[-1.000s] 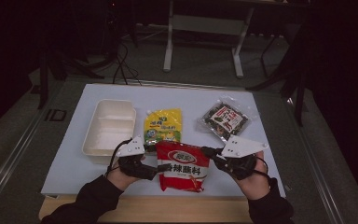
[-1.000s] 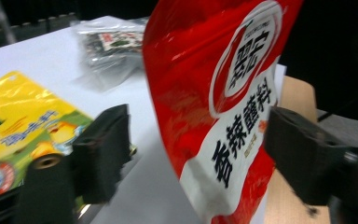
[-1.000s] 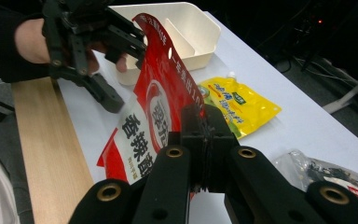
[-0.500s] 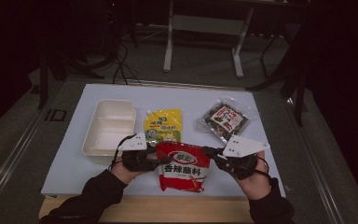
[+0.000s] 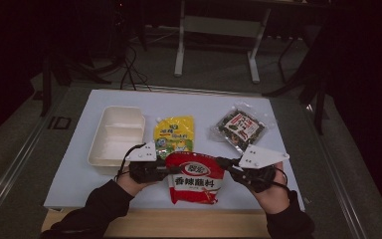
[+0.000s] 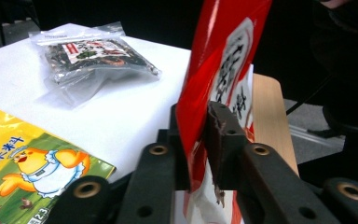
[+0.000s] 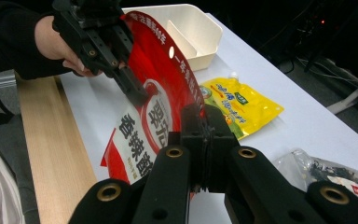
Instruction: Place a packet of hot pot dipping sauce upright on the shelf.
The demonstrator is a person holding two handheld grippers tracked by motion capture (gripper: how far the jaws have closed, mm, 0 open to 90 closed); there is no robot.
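Red glossy plastic seasoning pouch (image 5: 195, 178) with white lettering sat at the lower centre of the high view, gripped at its top corners from both sides. The left gripper (image 5: 165, 170) had just been closing, and in the left gripper view its black jaws were pinching the pouch's edge (image 6: 196, 135). The right gripper (image 5: 227, 165) was likewise pressed together on the opposite edge, seen at the lower centre of the right gripper view (image 7: 204, 140). Both holds looked secured, so the grasping step seemed done; judging by this two-sided pinch, tearing or pulling the pouch open was probably left, and the top seam appeared intact. The cream two-compartment plastic tray (image 5: 117, 135) at centre left was empty. The yellow spouted sauce pouch (image 5: 174, 135) and clear bag of dark dried food (image 5: 239, 125) lay untouched on the white tabletop (image 5: 204, 104).
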